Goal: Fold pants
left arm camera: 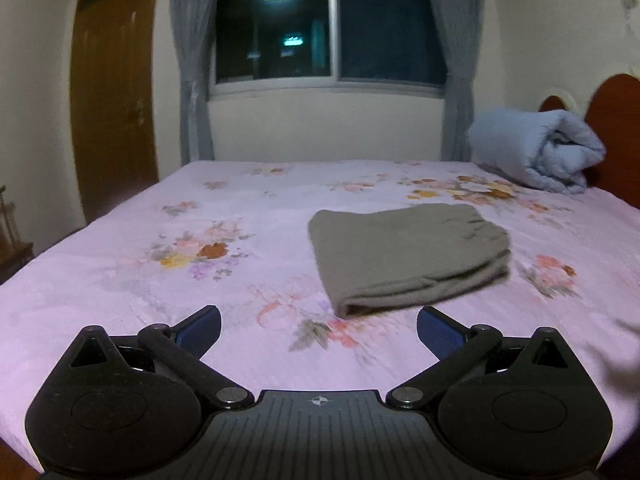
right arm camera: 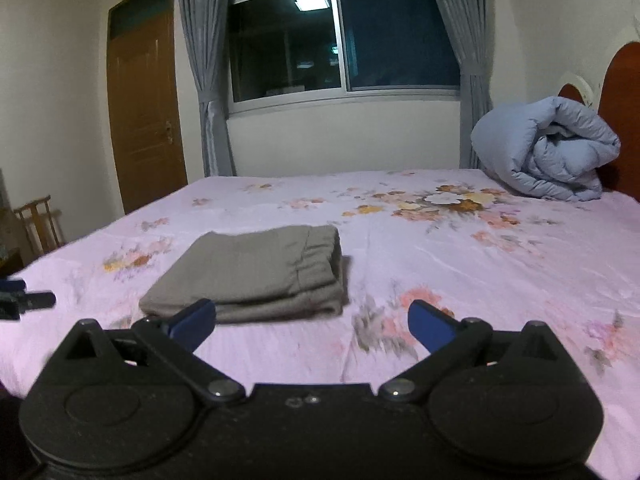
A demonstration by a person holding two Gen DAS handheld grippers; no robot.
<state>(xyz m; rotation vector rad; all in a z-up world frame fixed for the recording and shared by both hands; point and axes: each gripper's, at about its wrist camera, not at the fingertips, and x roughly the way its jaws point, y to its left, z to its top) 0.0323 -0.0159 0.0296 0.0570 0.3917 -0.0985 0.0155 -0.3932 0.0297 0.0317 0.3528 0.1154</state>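
The grey-brown pants (left arm camera: 408,254) lie folded into a compact rectangle on the pink floral bed sheet (left arm camera: 200,216). In the right wrist view the pants (right arm camera: 256,272) lie ahead and to the left. My left gripper (left arm camera: 319,328) is open and empty, held above the sheet just short of the pants' near edge. My right gripper (right arm camera: 312,322) is open and empty, near the pants' front right corner. Part of the left gripper (right arm camera: 24,300) shows at the left edge of the right wrist view.
A rolled light-blue duvet (left arm camera: 536,148) lies at the far right by the red-brown headboard (left arm camera: 616,120). A window with grey curtains (right arm camera: 344,40) and a wooden door (right arm camera: 144,112) stand behind the bed. A wooden chair (right arm camera: 40,224) stands at the left.
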